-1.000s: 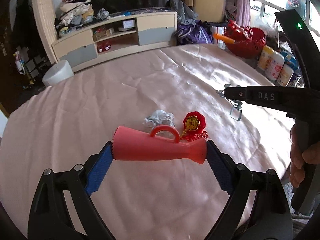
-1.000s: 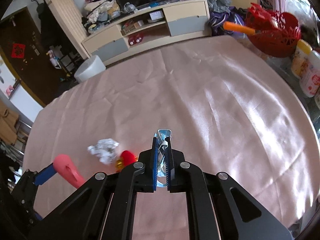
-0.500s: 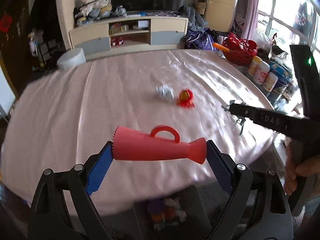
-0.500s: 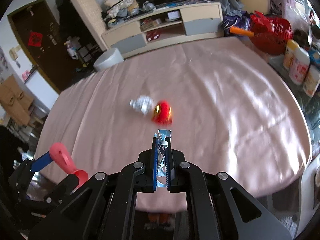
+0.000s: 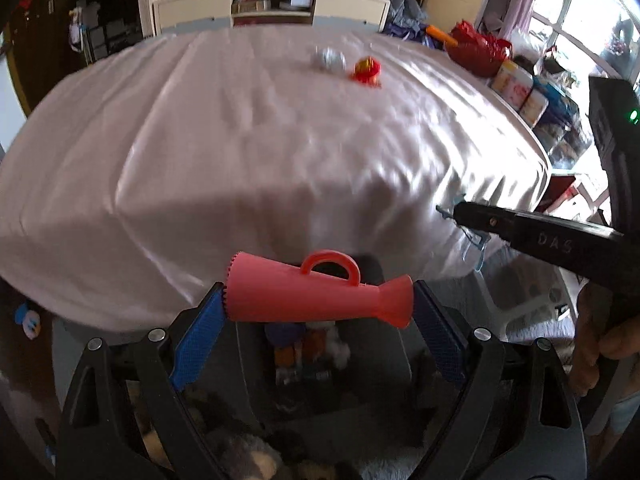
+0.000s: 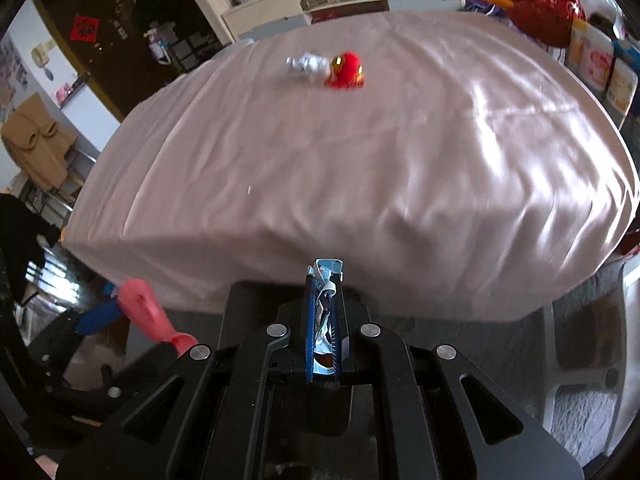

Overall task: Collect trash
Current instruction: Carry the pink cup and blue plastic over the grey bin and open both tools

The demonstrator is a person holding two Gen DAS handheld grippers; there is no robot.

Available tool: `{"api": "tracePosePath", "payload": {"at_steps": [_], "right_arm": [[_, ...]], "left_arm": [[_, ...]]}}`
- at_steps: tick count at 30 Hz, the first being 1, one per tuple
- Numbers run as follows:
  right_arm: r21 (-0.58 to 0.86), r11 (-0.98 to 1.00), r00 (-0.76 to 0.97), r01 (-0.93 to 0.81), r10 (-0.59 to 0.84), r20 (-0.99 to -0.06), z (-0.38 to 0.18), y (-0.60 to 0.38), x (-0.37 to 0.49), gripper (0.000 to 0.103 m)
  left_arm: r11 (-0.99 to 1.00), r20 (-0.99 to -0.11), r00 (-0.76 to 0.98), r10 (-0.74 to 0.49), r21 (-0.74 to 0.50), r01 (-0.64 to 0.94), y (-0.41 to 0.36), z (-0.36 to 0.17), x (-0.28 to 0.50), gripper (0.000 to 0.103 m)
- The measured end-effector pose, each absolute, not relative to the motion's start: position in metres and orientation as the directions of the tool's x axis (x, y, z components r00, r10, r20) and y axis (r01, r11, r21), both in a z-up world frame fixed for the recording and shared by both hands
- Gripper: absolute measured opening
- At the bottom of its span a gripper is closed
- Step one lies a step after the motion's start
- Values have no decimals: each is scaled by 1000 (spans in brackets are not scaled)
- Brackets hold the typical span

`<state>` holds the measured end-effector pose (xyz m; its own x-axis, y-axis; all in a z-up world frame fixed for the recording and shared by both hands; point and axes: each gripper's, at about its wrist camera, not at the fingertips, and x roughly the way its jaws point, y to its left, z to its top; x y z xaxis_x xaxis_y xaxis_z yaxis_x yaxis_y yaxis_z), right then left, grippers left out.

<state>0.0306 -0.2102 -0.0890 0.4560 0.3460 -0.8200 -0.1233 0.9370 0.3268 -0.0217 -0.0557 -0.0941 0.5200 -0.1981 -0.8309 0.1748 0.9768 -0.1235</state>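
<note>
**Two grippers loaded, two scraps on the table**

Two held items sit off the near edge of the table (image 5: 248, 128), which is draped in a pink satin cloth. At the left, the left gripper (image 5: 320, 312) has its blue pads clamped on the ends of a pink toy horn (image 5: 316, 300), which lies crosswise with its loop handle at twelve o'clock. Under it, at six o'clock in the left wrist view, stands a dark bin (image 5: 320, 380) with mixed rubbish inside, blurred.

On the tabletop, toward twelve o'clock, a crumpled foil ball (image 6: 306, 65) lies just beside a red ornament (image 6: 346, 70), the ornament at its three o'clock.

At the right, the right gripper (image 6: 325, 320) has its fingers pressed together on a crumpled blue wrapper (image 6: 326, 276), whose top pokes out past the tips. In the left wrist view it shows at three o'clock, over the table's hanging edge.
</note>
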Motion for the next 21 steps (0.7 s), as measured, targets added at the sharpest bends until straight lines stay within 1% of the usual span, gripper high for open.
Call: {"api": "tracePosePath", "payload": {"at_steps": [7, 16, 21], "right_arm": [[378, 915, 399, -143, 402, -824, -115, -194, 15, 8], [333, 926, 341, -180, 376, -861, -129, -168, 17, 11], [317, 922, 293, -224, 374, -880, -137, -154, 18, 12]], "left_arm": [[977, -862, 467, -195, -129, 170, -50, -126, -35, 86], [976, -910, 374, -178, -116, 183, -48, -159, -36, 86], [977, -916, 359, -178, -120, 178, -42, -166, -38, 86]]}}
